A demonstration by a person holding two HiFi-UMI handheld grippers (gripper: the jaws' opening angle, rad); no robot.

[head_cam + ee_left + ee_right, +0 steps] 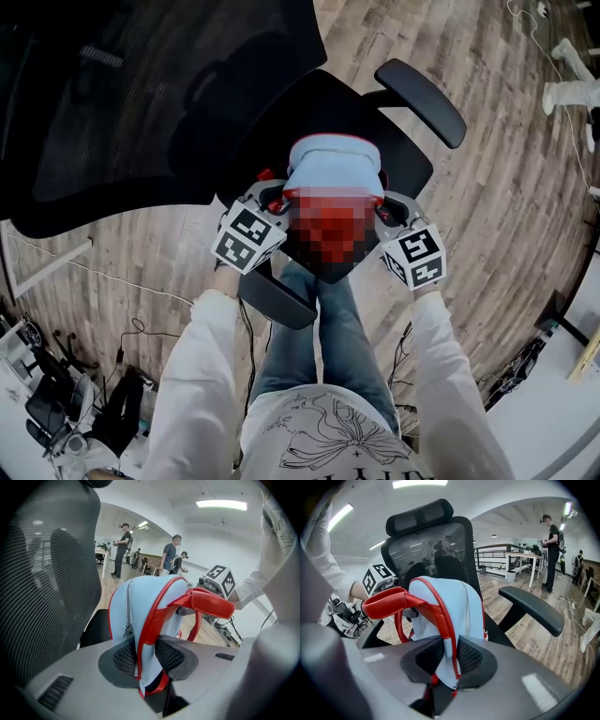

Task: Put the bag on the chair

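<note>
fabric, soft and light by the look of it: the bag (333, 167) is pale blue with red piping, and it sags and folds wherever i pinch it. my left gripper (146, 660) is clamped on one side seam and my right gripper (449, 662) on the other, pads biting cloth and piping. the bag hangs upright between them over the chair (412, 173), between its armrests (422, 98); whether its base touches the seat i cannot quite tell. the piped edges hold best, since thin cloth could slip. the padded red handle (212, 604) would likely be a surer grip.
</note>
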